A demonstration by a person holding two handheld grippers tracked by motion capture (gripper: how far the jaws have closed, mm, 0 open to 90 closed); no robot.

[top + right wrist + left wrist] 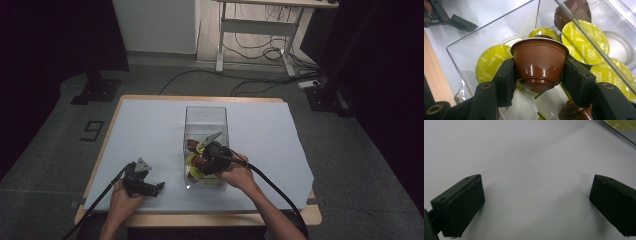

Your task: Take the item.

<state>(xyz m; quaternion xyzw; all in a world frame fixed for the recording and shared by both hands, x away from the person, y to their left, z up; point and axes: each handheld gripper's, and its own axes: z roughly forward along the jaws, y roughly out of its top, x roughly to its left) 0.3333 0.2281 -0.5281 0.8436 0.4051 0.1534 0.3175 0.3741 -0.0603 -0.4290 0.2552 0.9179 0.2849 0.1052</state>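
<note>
A clear plastic box (206, 120) stands mid-table and holds several coffee capsules, brown, white and ones with yellow-green lids (491, 62). My right gripper (206, 156) reaches into the box from the near right side. In the right gripper view its two black pads press on the sides of a brown capsule (539, 63), held base toward the camera above the others. My left gripper (150, 187) rests low on the white table cover (524, 157) at the front left, jaws wide apart with nothing between them (536, 197).
The white cover (150, 130) spans most of the wooden table (220, 218). A corner of the box with a yellow-green lid (621, 125) shows at the left gripper view's top right. Cables and a desk frame (260, 30) lie on the floor beyond.
</note>
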